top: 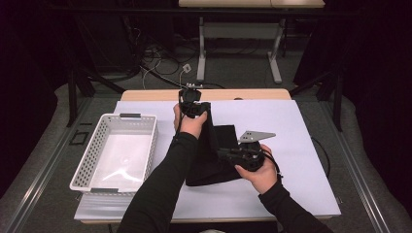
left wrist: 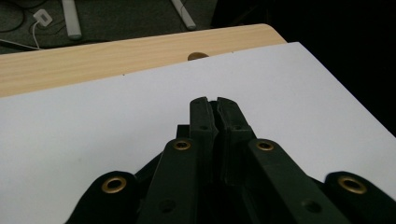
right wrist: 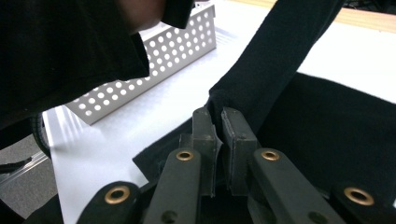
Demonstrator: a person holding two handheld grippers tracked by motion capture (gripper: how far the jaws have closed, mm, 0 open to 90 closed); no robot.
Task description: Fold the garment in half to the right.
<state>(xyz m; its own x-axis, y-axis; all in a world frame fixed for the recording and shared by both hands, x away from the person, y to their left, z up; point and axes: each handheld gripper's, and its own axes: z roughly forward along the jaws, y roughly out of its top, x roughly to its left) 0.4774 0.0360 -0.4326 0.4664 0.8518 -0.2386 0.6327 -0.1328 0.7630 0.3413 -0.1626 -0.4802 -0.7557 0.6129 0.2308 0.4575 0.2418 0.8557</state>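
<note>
A black cloth (top: 219, 141) lies partly on the white table cover (top: 296, 145), with one edge lifted off it. My left gripper (top: 200, 108) holds the far end of that edge above the middle of the table; its jaws (left wrist: 212, 101) stand shut. My right gripper (top: 222, 154) grips the nearer end and is shut on the cloth (right wrist: 327, 135). In the right gripper view a taut black band of cloth (right wrist: 275, 60) rises from its gripper (right wrist: 218, 114) toward the other hand. A black sleeve (right wrist: 60, 51) crosses that view's upper left.
A white perforated basket (top: 131, 117) stands empty at the table's left, also seen as the basket (right wrist: 154, 60) behind the sleeve. The wooden table edge (left wrist: 116, 56) runs along the far side, with table legs and cables on the floor beyond.
</note>
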